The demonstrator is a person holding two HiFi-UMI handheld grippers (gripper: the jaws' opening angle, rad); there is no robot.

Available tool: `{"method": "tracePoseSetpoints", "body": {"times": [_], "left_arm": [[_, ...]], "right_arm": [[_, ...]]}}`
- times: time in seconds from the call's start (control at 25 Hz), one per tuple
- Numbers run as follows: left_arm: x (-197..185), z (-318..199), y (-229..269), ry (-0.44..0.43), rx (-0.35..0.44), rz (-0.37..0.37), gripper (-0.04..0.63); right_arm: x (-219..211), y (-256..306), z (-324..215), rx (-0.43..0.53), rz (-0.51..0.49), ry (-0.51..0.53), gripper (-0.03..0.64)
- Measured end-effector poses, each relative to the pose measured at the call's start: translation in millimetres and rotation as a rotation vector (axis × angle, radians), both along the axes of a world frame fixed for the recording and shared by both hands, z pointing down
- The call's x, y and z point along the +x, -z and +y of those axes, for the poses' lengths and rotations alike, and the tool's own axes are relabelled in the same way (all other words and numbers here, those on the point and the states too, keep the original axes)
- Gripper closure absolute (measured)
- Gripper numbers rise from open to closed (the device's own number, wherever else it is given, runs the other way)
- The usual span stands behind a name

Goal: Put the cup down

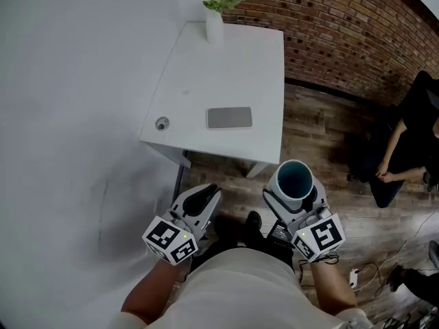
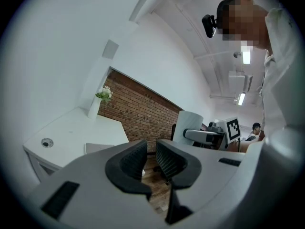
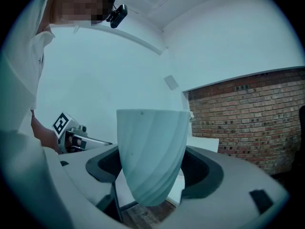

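Cup (image 1: pixel 295 179), pale with twisted ribs and a dark inside, narrows toward its base. It sits upright, clamped between the jaws of the right gripper (image 3: pixel 153 168), over the wooden floor (image 1: pixel 322 125) near the white table (image 1: pixel 226 67). The left gripper (image 2: pixel 151 159) has its jaws slightly apart, holding nothing

White table (image 1: pixel 233 67) stands by brick wall (image 1: pixel 343 26) on wood-plank floor (image 1: pixel 319 132).

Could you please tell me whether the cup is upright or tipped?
Upright: the cup stands rim up, clamped in the right gripper.
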State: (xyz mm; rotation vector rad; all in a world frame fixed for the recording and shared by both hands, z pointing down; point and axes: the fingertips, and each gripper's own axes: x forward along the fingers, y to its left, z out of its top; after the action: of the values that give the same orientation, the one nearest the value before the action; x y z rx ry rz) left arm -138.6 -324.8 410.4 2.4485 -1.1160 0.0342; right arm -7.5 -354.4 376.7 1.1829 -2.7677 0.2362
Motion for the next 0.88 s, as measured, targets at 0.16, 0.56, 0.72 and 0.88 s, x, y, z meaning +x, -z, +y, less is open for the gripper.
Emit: {"method": "tracePoseSetpoints", "body": {"times": [0.16, 0.56, 0.72, 0.88], "left_arm": [[5.5, -10.7, -1.5, 0.005, 0.001, -0.008, 0.541], [0.3, -75.8, 15.1, 0.010, 0.104, -0.073, 0.541], [-2.1, -93.3, 6.4, 0.006, 0.116, -0.089, 0.541], [-1.1, -116.4, -4.6, -0.004, 0.130, -0.100, 0.541]], "right_arm": [[2.6, 0.4, -16.3, 0.006, 0.003, 0.016, 0.242], [-20.7, 14.3, -75.6, 0.098, 0.026, 0.076, 0.242], [-29.5, 7.5, -95.1, 0.113, 0.037, 0.088, 0.242], [-37.8, -4.6, -122.0, 0.119, 0.047, 0.093, 0.242]]}}
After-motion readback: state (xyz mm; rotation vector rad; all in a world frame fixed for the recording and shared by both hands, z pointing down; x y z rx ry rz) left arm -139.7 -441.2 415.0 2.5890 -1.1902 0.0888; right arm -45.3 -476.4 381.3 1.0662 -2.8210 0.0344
